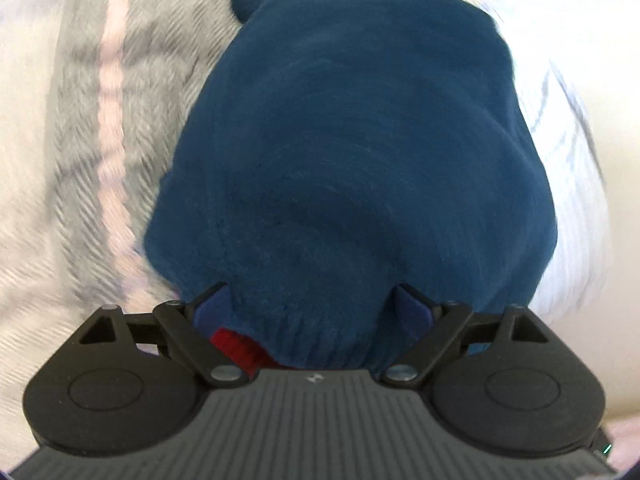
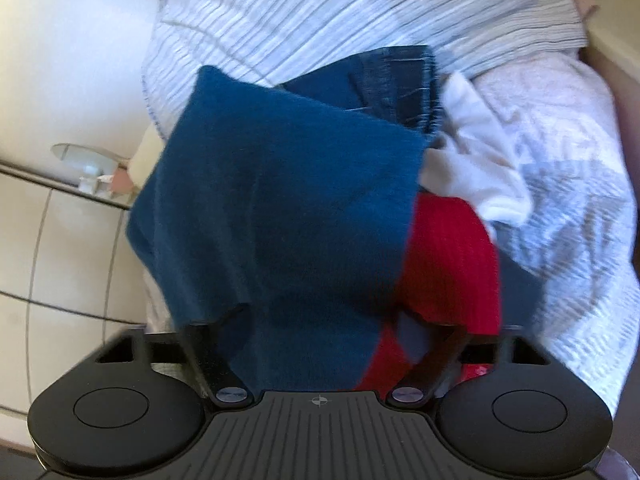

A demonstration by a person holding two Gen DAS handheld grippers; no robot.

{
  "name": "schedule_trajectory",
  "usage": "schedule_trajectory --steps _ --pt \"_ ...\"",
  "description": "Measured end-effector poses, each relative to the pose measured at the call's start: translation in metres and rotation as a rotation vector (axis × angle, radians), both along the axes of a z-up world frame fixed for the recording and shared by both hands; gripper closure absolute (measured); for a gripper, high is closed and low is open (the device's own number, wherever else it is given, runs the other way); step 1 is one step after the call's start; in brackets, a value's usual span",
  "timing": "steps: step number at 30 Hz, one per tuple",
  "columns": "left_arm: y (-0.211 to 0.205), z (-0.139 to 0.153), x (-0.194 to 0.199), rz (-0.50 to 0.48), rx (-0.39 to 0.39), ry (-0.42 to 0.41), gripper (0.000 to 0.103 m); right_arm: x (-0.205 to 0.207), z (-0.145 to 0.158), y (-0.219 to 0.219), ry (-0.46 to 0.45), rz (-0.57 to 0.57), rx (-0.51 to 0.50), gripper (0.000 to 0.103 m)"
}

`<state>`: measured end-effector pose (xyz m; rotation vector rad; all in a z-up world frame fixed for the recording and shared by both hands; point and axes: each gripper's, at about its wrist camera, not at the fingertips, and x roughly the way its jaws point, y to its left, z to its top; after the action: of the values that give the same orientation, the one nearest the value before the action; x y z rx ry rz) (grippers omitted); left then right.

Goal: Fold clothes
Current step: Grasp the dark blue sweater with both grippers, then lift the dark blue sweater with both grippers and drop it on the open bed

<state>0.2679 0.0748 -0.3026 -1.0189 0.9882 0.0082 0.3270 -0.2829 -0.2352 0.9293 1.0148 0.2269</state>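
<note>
A dark teal knit garment (image 1: 352,152) fills the left wrist view and lies bunched over my left gripper (image 1: 312,300). Its blue-padded fingers (image 1: 214,306) stand wide apart, open, with the fabric hiding their tips. A strip of red cloth (image 1: 236,346) shows under the teal knit by the left finger. In the right wrist view the same teal garment (image 2: 280,200) overlaps a red ribbed garment (image 2: 448,264). My right gripper (image 2: 320,312) is pushed in among both cloths, fingers wide apart and blurred, tips buried.
A pale grey-and-pink plaid quilt (image 1: 80,140) covers the bed. A striped white cloth (image 2: 320,12), folded jeans (image 2: 404,80) and a white garment (image 2: 476,160) lie beyond the teal one. Tiled floor (image 2: 60,260) and a small white object (image 2: 86,164) lie at left.
</note>
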Motion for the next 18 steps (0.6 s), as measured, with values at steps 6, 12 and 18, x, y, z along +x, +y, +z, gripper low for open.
schedule_trajectory --steps 6,12,18 --pt "-0.003 0.018 0.008 -0.016 0.011 -0.057 0.077 0.004 0.021 0.008 -0.061 0.069 0.007 0.093" --pt "0.005 0.085 -0.009 -0.019 0.135 -0.189 0.091 0.002 0.084 0.038 -0.260 0.205 -0.052 0.094" --pt "0.033 0.181 -0.050 0.060 0.307 -0.409 0.093 -0.009 0.160 0.087 -0.497 0.331 -0.023 0.095"
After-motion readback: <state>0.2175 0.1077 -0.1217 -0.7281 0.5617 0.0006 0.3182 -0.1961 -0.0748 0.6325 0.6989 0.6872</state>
